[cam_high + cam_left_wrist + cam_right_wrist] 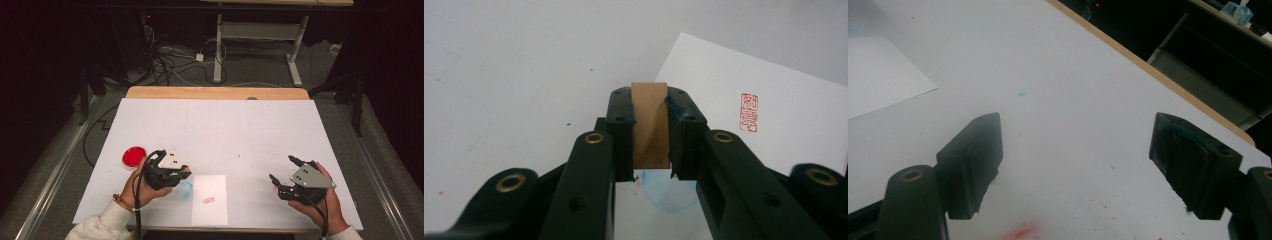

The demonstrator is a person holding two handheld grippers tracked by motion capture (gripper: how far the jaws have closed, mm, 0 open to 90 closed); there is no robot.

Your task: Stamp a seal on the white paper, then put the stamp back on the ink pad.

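1. High view: left gripper (pixel 176 175) sits low-left on the white table (pixel 220 125), just beside the left edge of a paper sheet (pixel 210 210) w/ a red seal print (pixel 208 200). Red ink pad (pixel 134 156) lies a bit further left, apart from the gripper. Right gripper (pixel 284 171) is well apart at the right, jaws spread wide, nothing btwn them.
2. Left gripper view: jaws clamped on a wooden stamp block (pixel 650 125), held upright btwn the pads, above the table. Sheet (pixel 774 100) lies beyond, seal print (pixel 749 112) to the right of the block. Faint blue round smudge (pixel 669 192) under the block.
3. Right gripper view: both jaws stand far apart over bare table (pixel 1063 65), empty. Corner of the sheet (pixel 878 75) at upper left; red ink specks (pixel 1023 231) on the surface near the jaws.
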